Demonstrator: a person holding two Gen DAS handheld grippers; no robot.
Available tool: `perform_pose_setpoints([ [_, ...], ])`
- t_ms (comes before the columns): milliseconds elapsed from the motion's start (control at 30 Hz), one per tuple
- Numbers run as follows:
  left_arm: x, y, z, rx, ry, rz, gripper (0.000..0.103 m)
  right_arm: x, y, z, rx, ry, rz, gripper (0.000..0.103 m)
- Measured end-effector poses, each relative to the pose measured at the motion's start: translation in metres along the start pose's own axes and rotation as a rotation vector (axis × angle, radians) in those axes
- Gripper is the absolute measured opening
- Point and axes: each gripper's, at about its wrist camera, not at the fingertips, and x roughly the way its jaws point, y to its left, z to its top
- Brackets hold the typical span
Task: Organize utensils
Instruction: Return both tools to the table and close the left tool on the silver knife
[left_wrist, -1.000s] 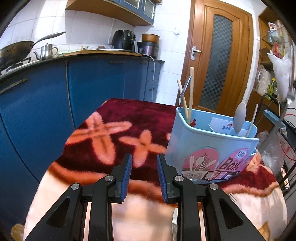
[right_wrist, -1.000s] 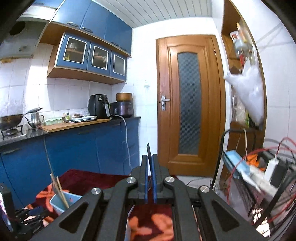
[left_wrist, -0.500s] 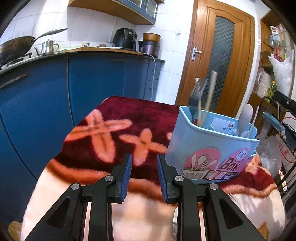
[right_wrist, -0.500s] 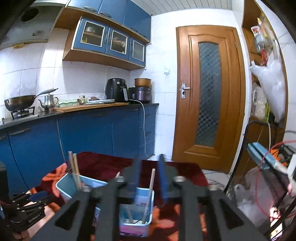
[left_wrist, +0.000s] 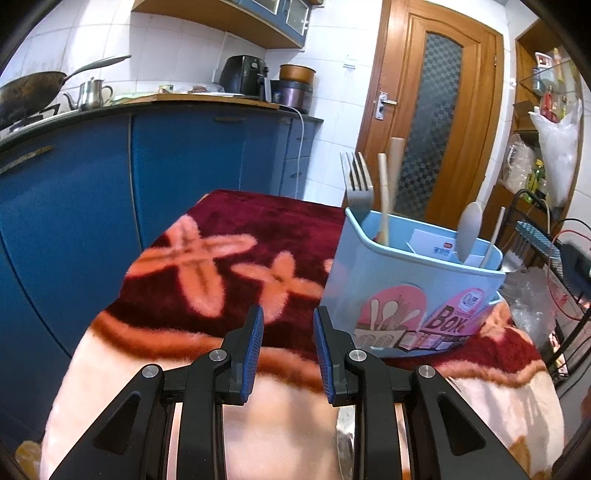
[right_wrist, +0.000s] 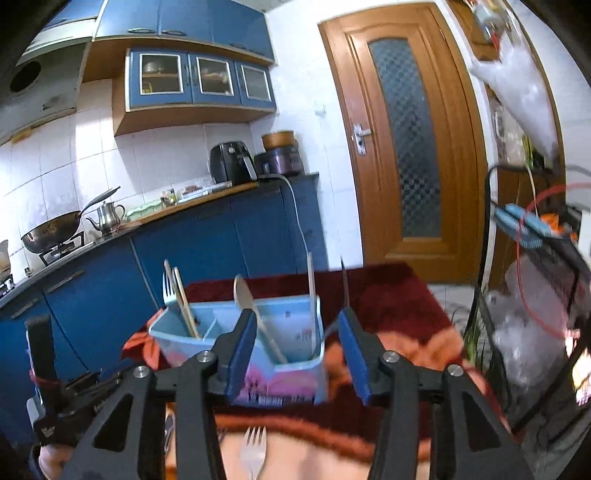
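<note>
**Utensils stand sorted in the blue caddy**

Utensil caddy (left_wrist: 413, 291) sits on the blanket-covered bench (left_wrist: 207, 266), holding a fork (left_wrist: 359, 184) and spoon (right_wrist: 246, 295). Left tongs (left_wrist: 288, 321) hover level and low, parted, empty. Right tongs (right_wrist: 297, 325) gape above the caddy (another fork (right_wrist: 253, 454) lies below).

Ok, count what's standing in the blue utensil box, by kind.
Fork: 1
Spoon: 1
Wooden chopsticks: 3
Total in the utensil box: 5
</note>
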Motion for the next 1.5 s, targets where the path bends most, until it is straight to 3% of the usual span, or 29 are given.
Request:
perform_pose_setpoints([
  [600,-0.034,0.002,-0.034,-0.010,0.148,-0.025,0.028,-0.016,-0.005,-0.066,0.062,0.224,0.018,0.063],
  [767,-0.042,0.003,-0.045,-0.010,0.187,-0.018,0.035,-0.019,-0.005,-0.078,0.068,0.258,0.028,0.066],
  [1500,-0.062,-0.022,-0.078,0.050,0.295,-0.049,0.036,-0.041,-0.014,-0.110,0.074,0.323,0.052,0.071],
])
